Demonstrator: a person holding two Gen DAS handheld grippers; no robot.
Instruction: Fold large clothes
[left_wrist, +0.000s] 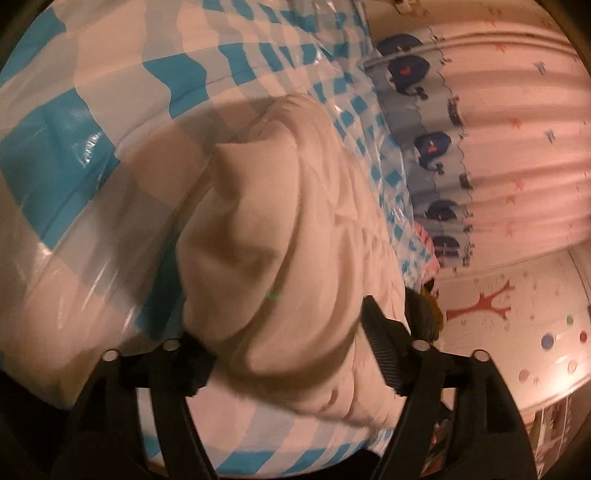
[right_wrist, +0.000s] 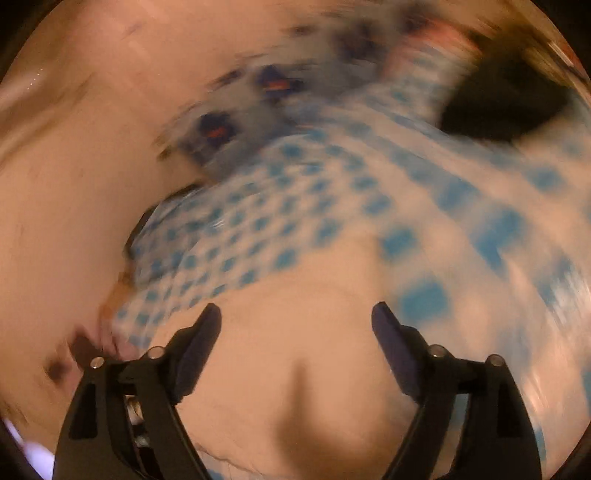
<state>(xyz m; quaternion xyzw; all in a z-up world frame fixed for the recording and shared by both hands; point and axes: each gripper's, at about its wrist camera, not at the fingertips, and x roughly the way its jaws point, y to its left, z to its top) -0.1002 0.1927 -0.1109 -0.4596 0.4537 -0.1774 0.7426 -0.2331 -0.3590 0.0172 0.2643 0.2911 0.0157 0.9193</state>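
We see our left tool (left_wrist: 291, 354) reaching over a cream quilted garment (left_wrist: 295, 236), its two black fingers (left_wrist: 384, 354) spread wide with a thick bunched fold of the cloth sitting between them; the jaws are parted and we cannot say they press the fabric. Our right tool (right_wrist: 295, 332) is likewise wide open, its fingers (right_wrist: 199, 343) standing apart above the same pale garment (right_wrist: 295, 369), whose surface shows one soft crease; that view is heavily blurred. The garment lies heaped and rumpled on a blue-and-white checked cover (left_wrist: 92, 122) under glossy clear plastic. Beyond the cover's far edge hangs a pale curtain (left_wrist: 517, 129) with a border of dark blue whale shapes (left_wrist: 432, 147).
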